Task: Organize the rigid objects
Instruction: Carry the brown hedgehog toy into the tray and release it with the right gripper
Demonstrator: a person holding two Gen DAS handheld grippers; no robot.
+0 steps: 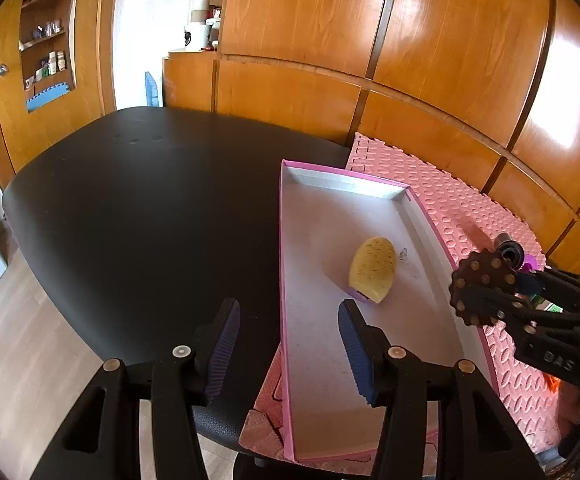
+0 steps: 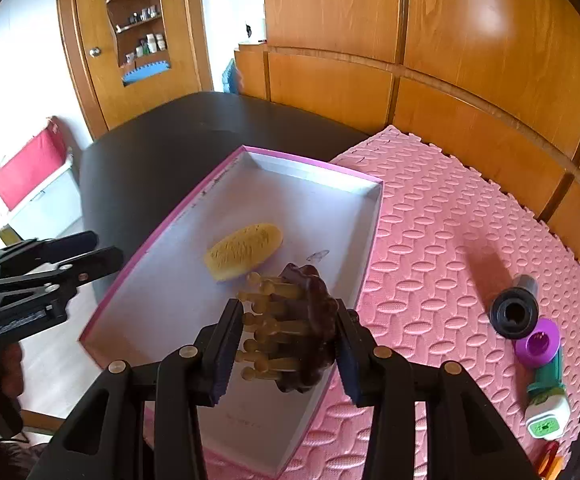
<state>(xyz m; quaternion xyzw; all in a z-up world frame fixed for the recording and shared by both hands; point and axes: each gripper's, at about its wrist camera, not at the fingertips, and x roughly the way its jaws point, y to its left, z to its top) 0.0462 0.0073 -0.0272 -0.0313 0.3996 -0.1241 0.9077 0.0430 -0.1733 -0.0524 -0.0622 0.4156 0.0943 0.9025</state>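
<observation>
One brown massage brush [image 2: 305, 328] with tan knobbed bristles is clamped between the jaws of the right gripper [image 2: 286, 354], held over the near end of the pink-rimmed box [image 2: 369, 216] — a yellow brush [image 2: 244, 250] lies inside — while the left gripper [image 1: 288, 350] hangs empty, jaws spread.

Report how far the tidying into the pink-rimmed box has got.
Done: one yellow oval sponge-like object lies inside the pink-rimmed shallow box. In hand: the right gripper is shut on a dark brown round massage brush with tan pegs, held above the box. The left gripper is open. Left: the black cylinder, purple ring and green-and-white device wait on the pink foam mat.
</observation>
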